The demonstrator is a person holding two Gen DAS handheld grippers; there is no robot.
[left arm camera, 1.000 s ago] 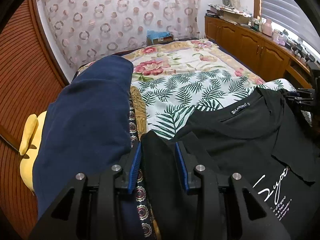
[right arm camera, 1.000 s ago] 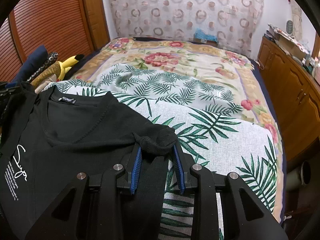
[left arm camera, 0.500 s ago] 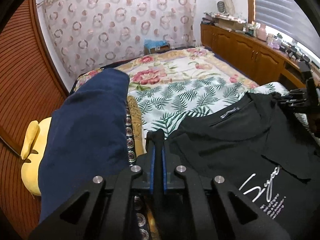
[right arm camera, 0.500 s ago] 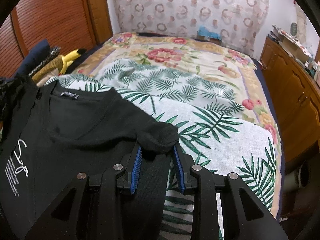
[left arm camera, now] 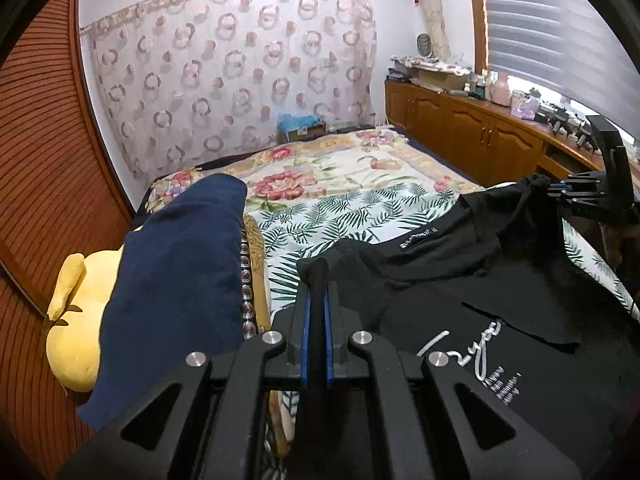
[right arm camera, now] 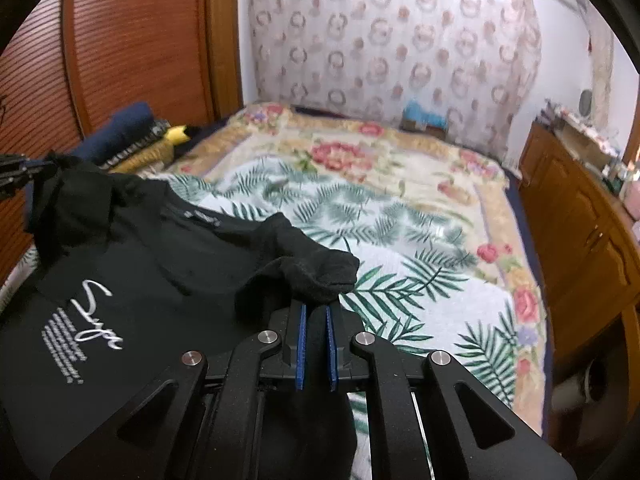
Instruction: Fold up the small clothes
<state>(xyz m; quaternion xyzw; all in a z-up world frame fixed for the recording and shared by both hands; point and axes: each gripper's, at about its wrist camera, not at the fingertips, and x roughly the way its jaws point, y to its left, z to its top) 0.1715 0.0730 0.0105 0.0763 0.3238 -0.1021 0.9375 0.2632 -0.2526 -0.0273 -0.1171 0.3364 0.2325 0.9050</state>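
Note:
A black T-shirt [left arm camera: 500, 292] with white script print lies chest-up on the bed, collar toward the far end. My left gripper [left arm camera: 316, 300] is shut on a bunch of its fabric at the left shoulder, lifted off the cover. My right gripper [right arm camera: 316, 312] pinches the other shoulder, its jaws closing tight on the black cloth [right arm camera: 320, 268] between the blue pads. Each gripper also shows in the other's view: the right gripper [left arm camera: 560, 189] at the far right, the left gripper [right arm camera: 38, 166] at the far left, both with fabric hanging from them.
The bed cover [left arm camera: 344, 208] has palm leaves and flowers. A navy folded blanket [left arm camera: 180, 276] and a yellow plush toy [left arm camera: 74, 320] lie along the left side by the wooden wall. Wooden cabinets [left arm camera: 480, 140] with clutter on top run along the right.
Both grippers went from open around the shirt's shoulders to shut on them, the left first. Both have risen, pulling the shoulders up off the bed.

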